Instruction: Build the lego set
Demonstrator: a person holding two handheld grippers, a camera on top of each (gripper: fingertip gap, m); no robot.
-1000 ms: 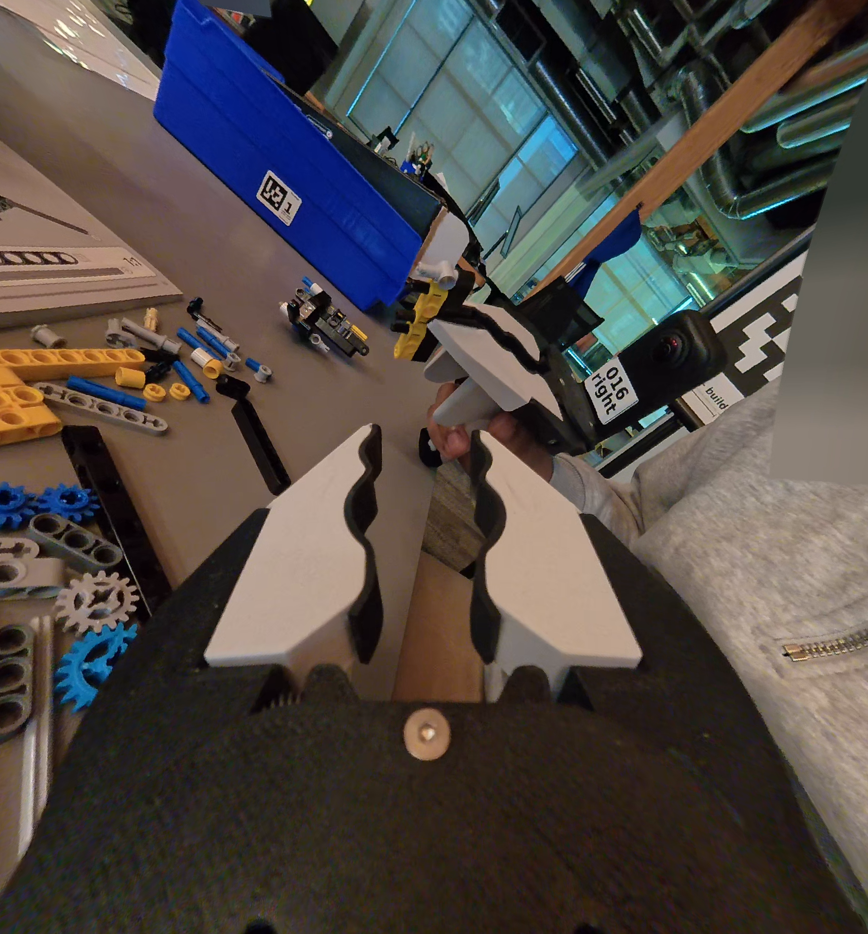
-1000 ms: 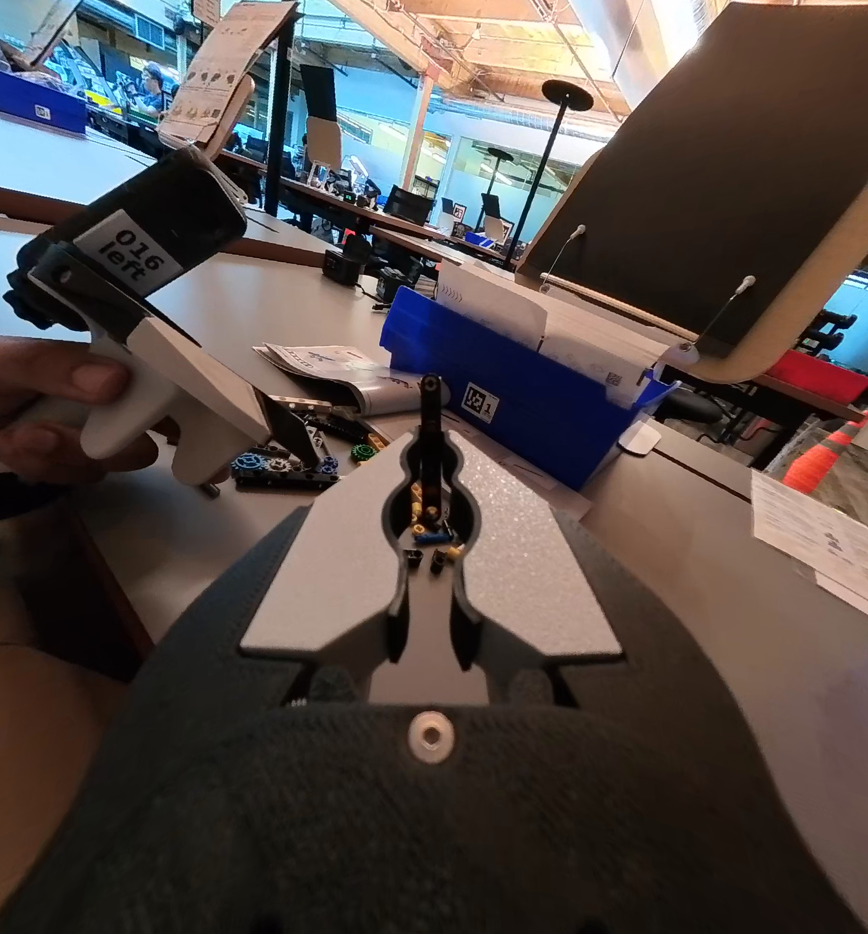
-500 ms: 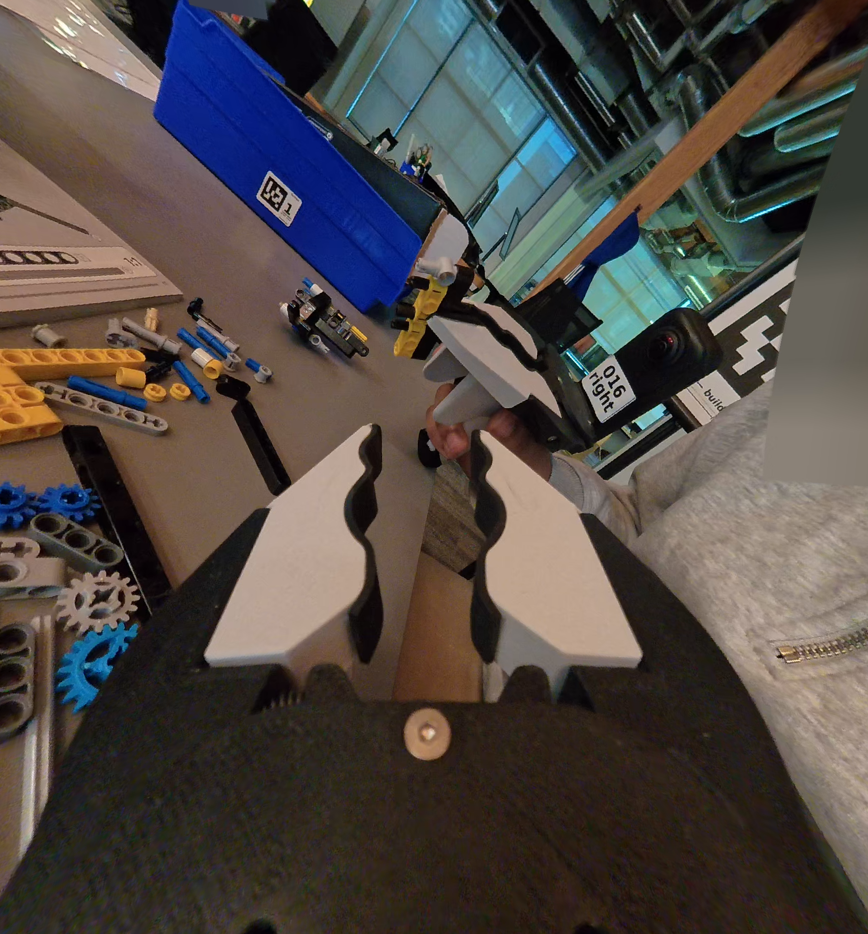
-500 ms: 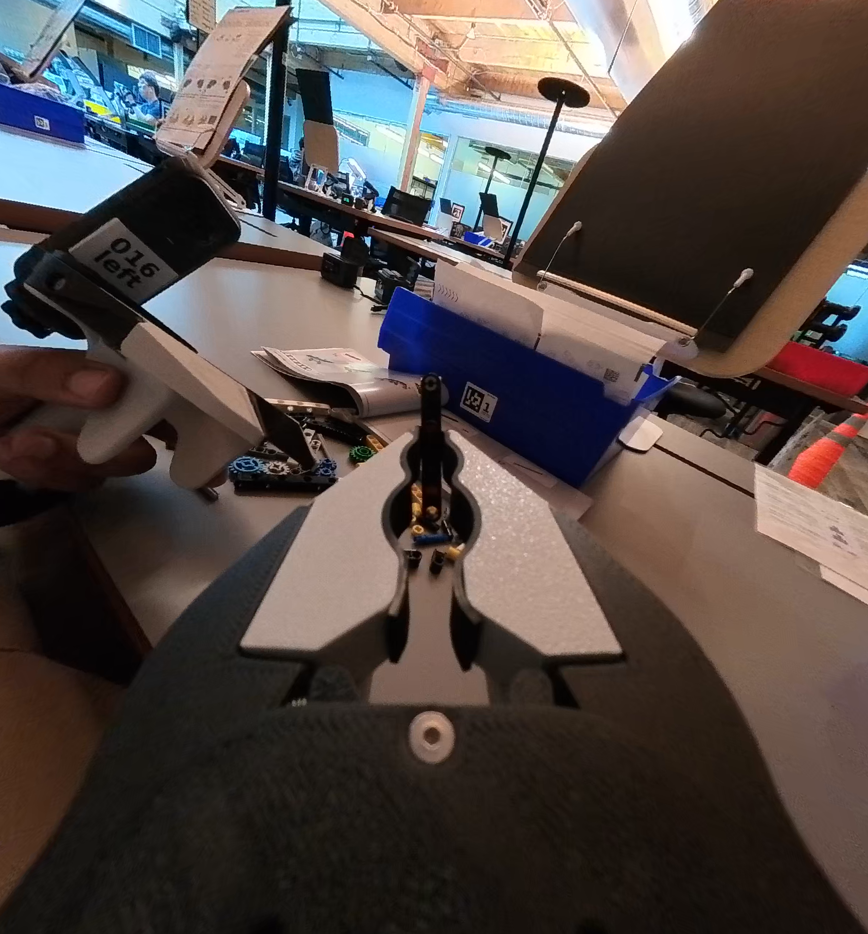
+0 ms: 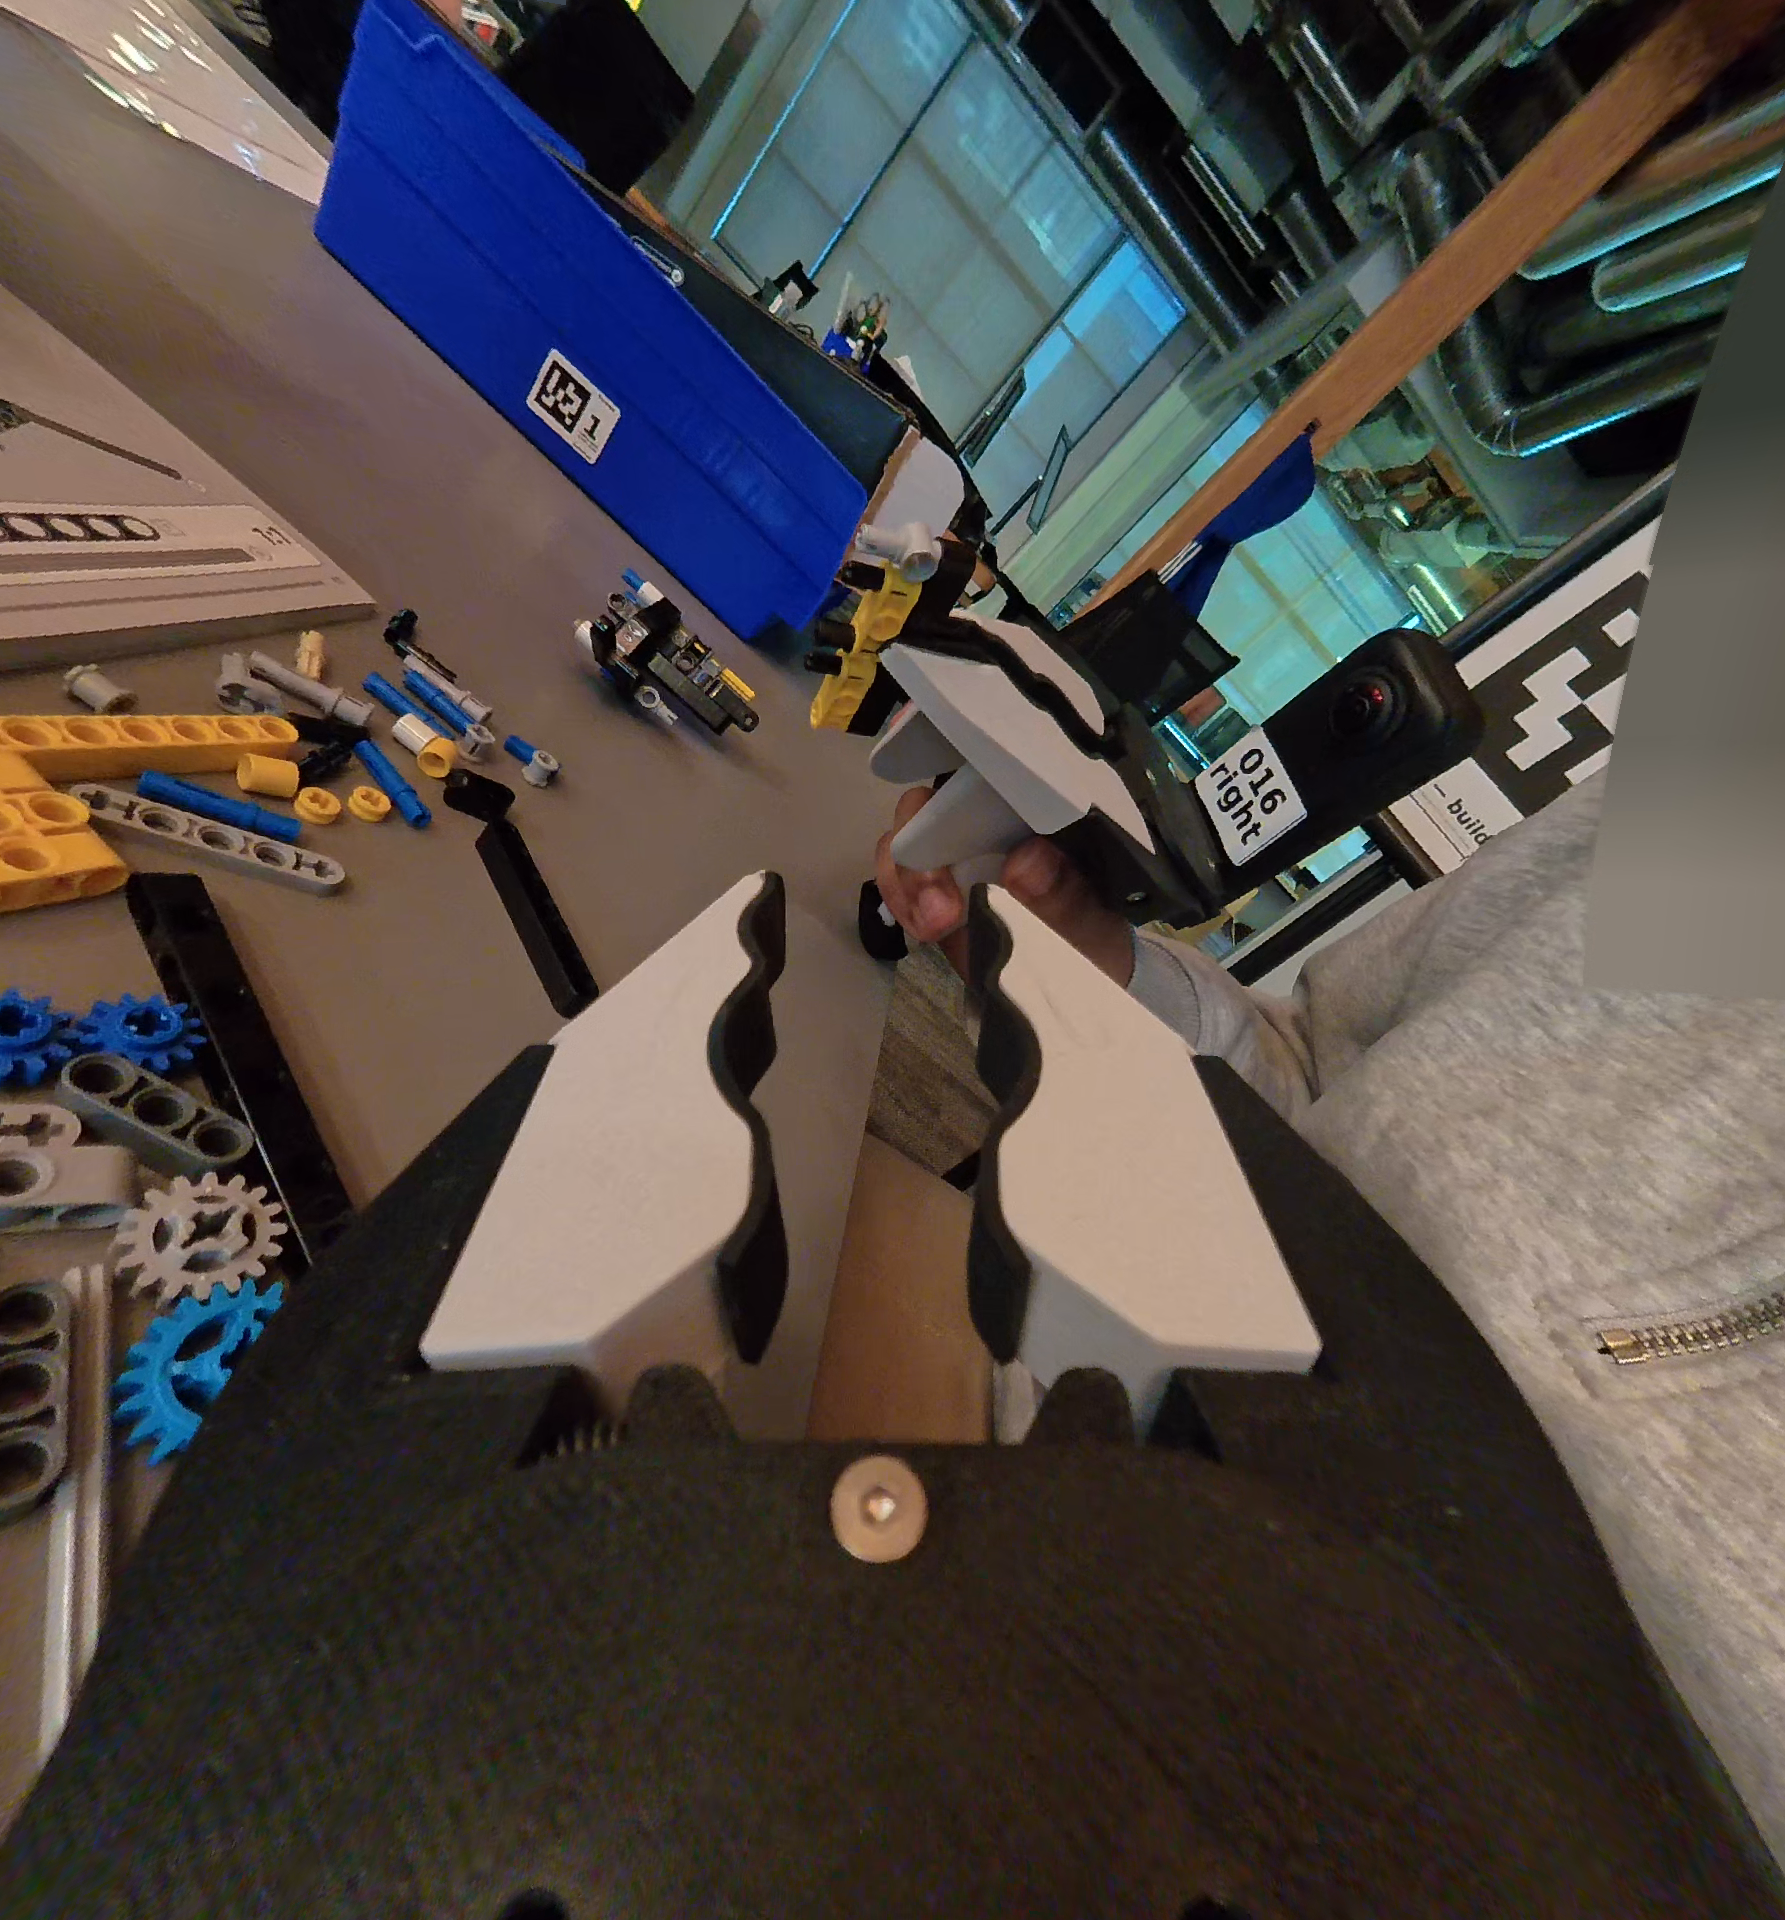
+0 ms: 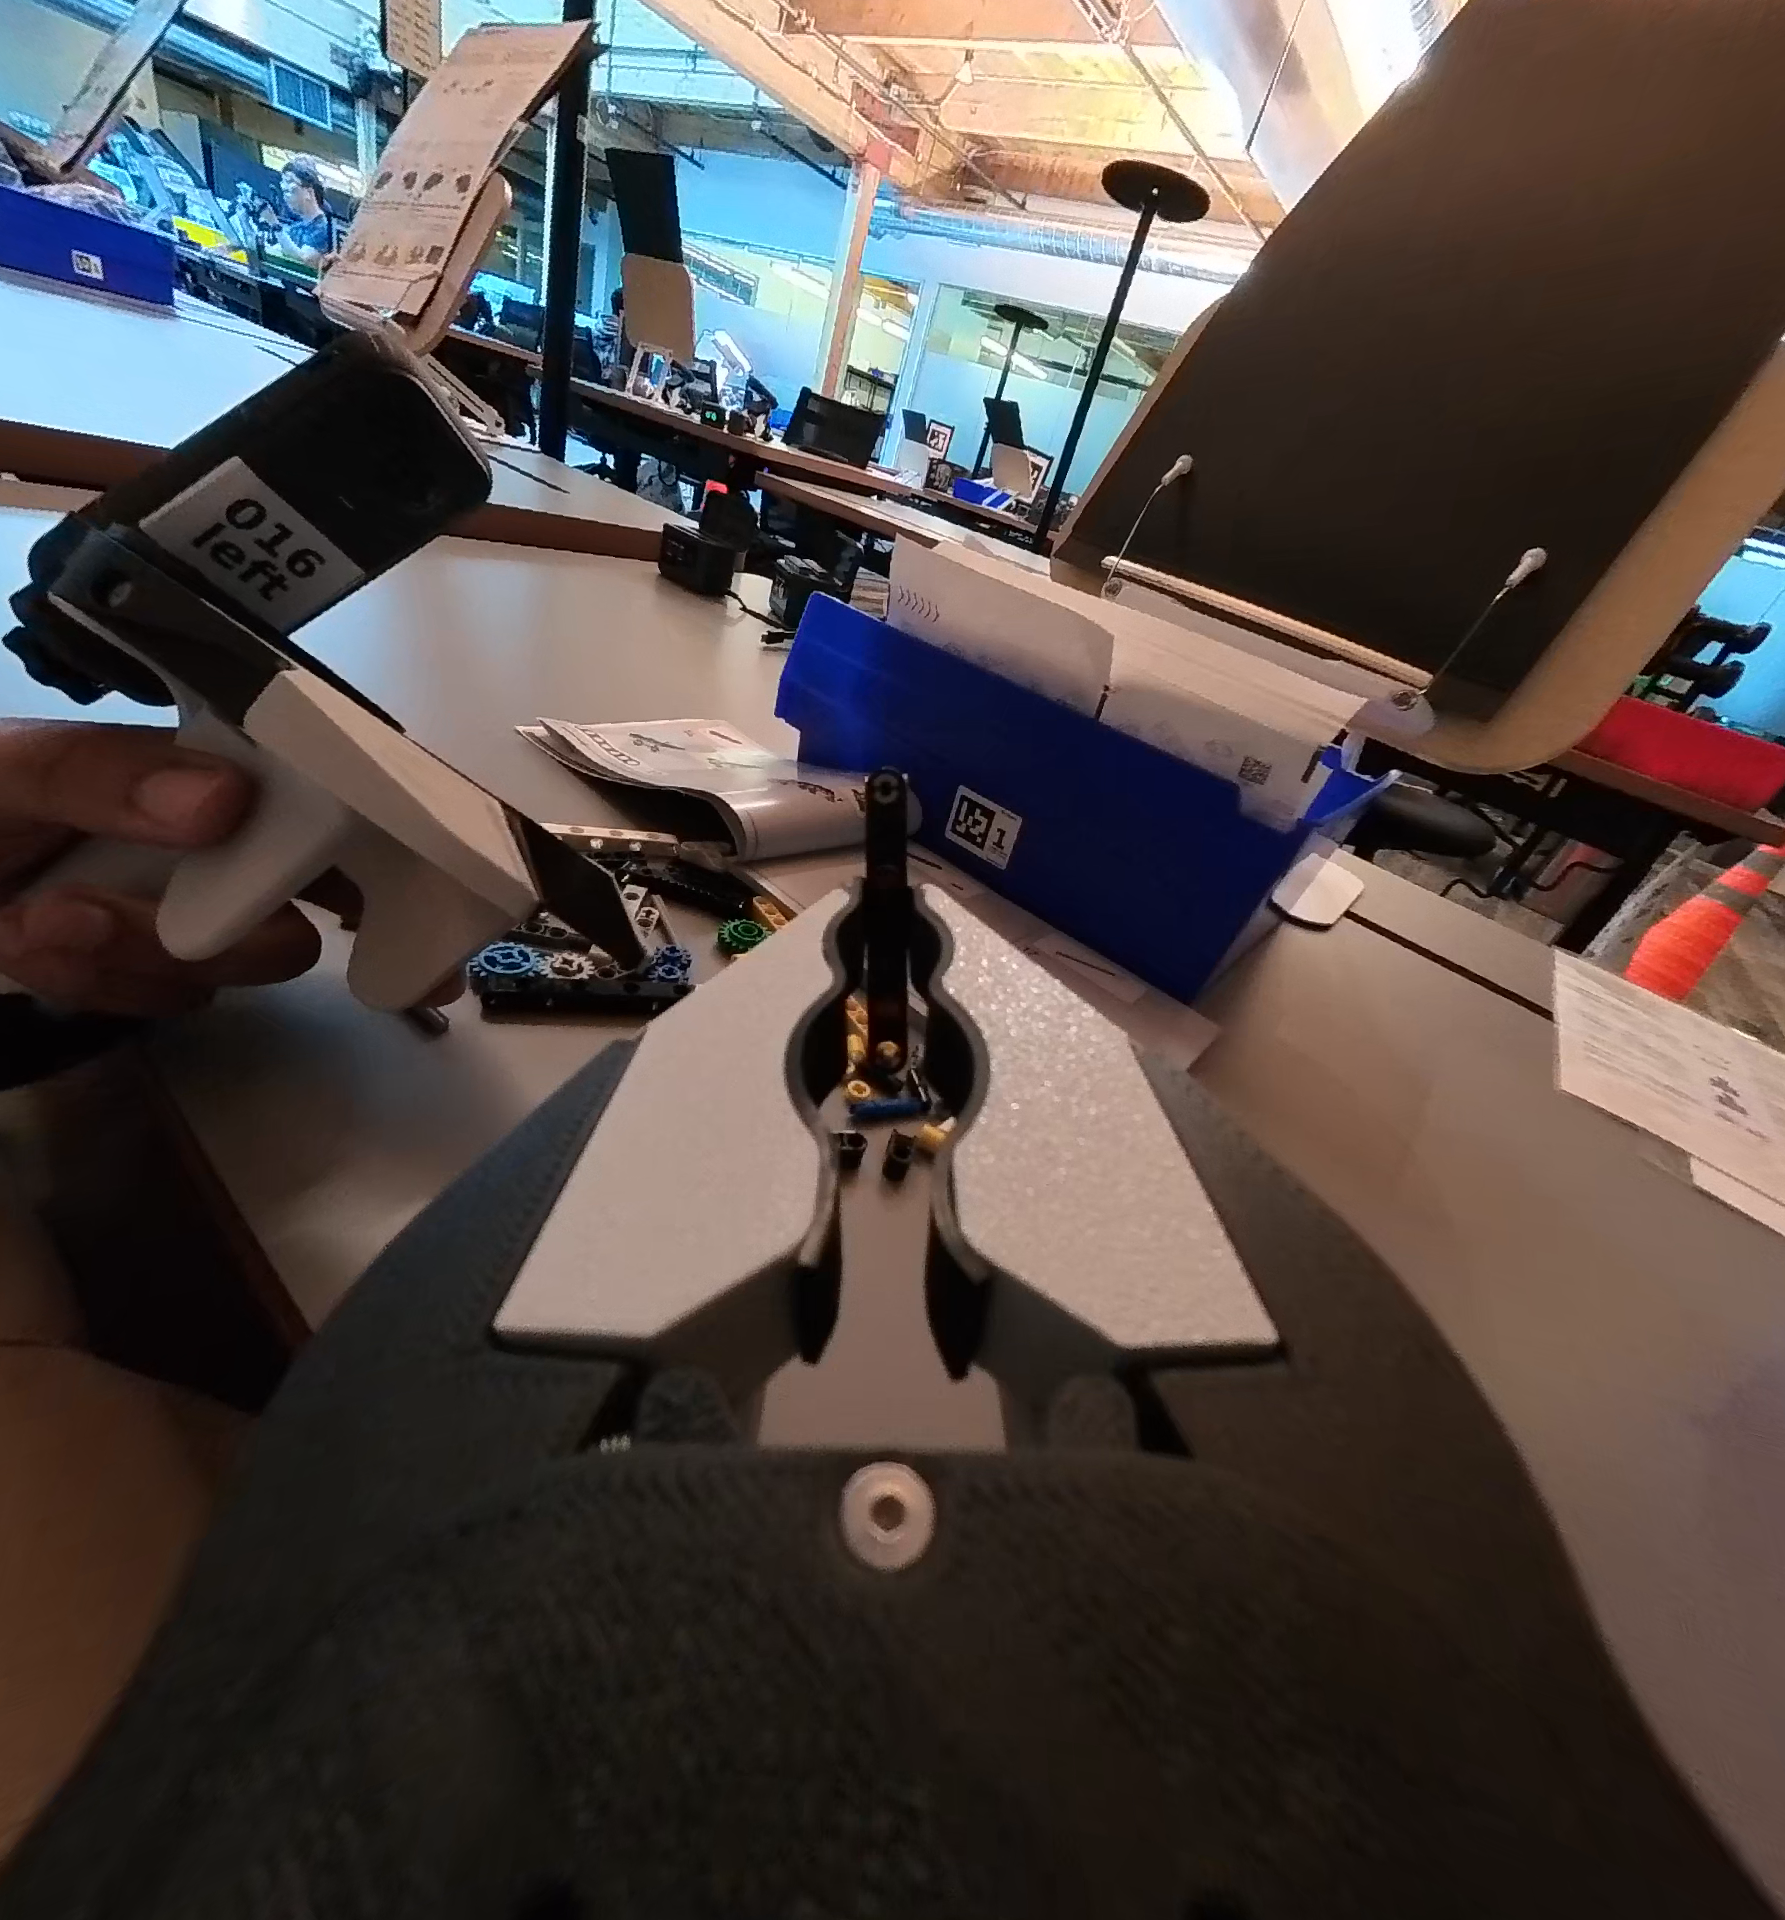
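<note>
My left gripper (image 5: 872, 914) is open and empty, held over the table's near edge. Left of it lie loose parts: yellow beams (image 5: 26, 790), blue gears (image 5: 5, 1034), a grey gear (image 5: 200, 1236), black beams (image 5: 529, 904) and blue pins (image 5: 218, 805). My right gripper (image 6: 886, 914) is shut on a small assembly (image 6: 886, 852), seen edge-on as a thin black strip. In the left wrist view the right gripper (image 5: 919, 649) holds this yellow, black and grey assembly (image 5: 867, 634) above the table. The left gripper (image 6: 597, 904) also shows in the right wrist view, above a gear plate (image 6: 576, 971).
A blue bin (image 5: 576, 364) stands at the back of the table and shows in the right wrist view too (image 6: 1054, 810). An instruction booklet (image 5: 88, 520) lies at the left. A small black sub-assembly (image 5: 670, 665) sits before the bin. Papers (image 6: 1698, 1081) lie at the right. A grey sleeve (image 5: 1490, 1195) is close. About 6 centimeters separates my left fingertips from my right.
</note>
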